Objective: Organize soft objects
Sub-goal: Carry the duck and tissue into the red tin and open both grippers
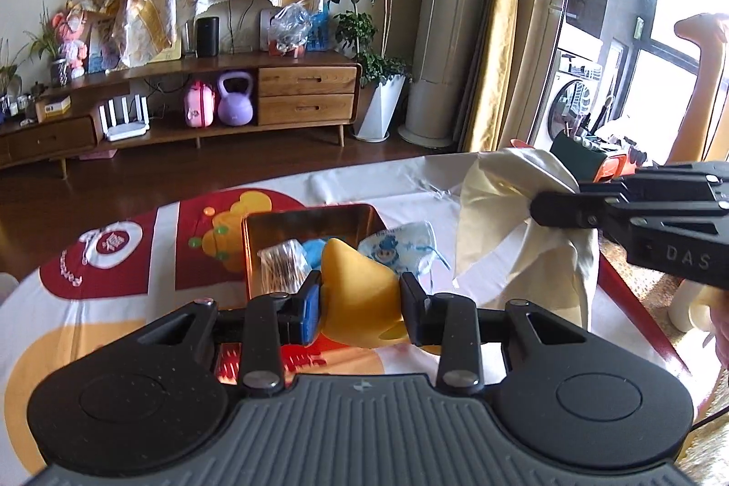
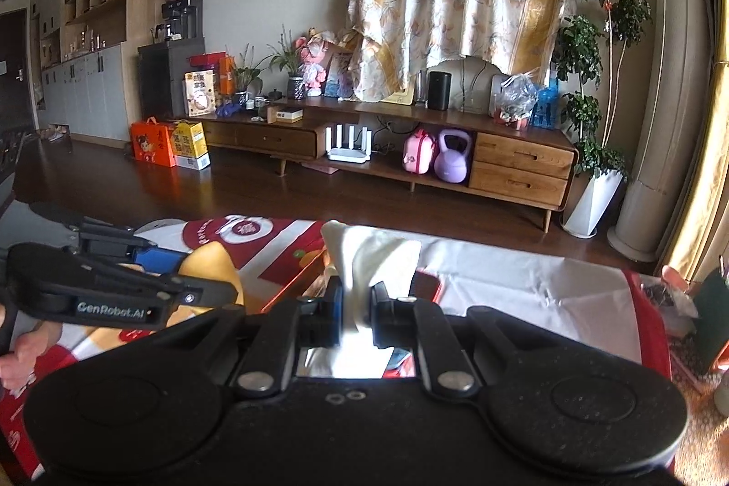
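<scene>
My left gripper (image 1: 360, 299) jaws clamp a yellow soft wedge (image 1: 360, 294), lifted just above the bench (image 1: 114, 331), held near my camera. My right gripper (image 2: 356, 315) jaws are pinched almost closed on a cream cloth (image 2: 364, 258); in the left view that cloth (image 1: 510, 212) hangs bunched from the right jaws, off the bench surface, right of the wedge.

Behind the wedge sits a copper-coloured tin (image 1: 310, 222) on the bench. In it: a clear pack of cotton swabs (image 1: 282, 263) and something blue (image 1: 314, 251), mostly hidden, cannot tell what. A blue-and-white printed face mask (image 1: 396, 247) leans at the tin's right edge, possibly half out of it.

The bench carries a white, red and orange printed cover (image 1: 136, 258). In the right view a red flat object (image 2: 426, 285) lies just beyond my right jaws, partly hidden by the cloth.

A hand (image 2: 23, 354) shows at the left edge of the right view, gripping the left gripper's handle.

Background: wooden TV cabinet (image 2: 519, 162), purple kettlebell (image 2: 451, 162), pink case (image 2: 417, 158), potted tree (image 2: 592, 76).
</scene>
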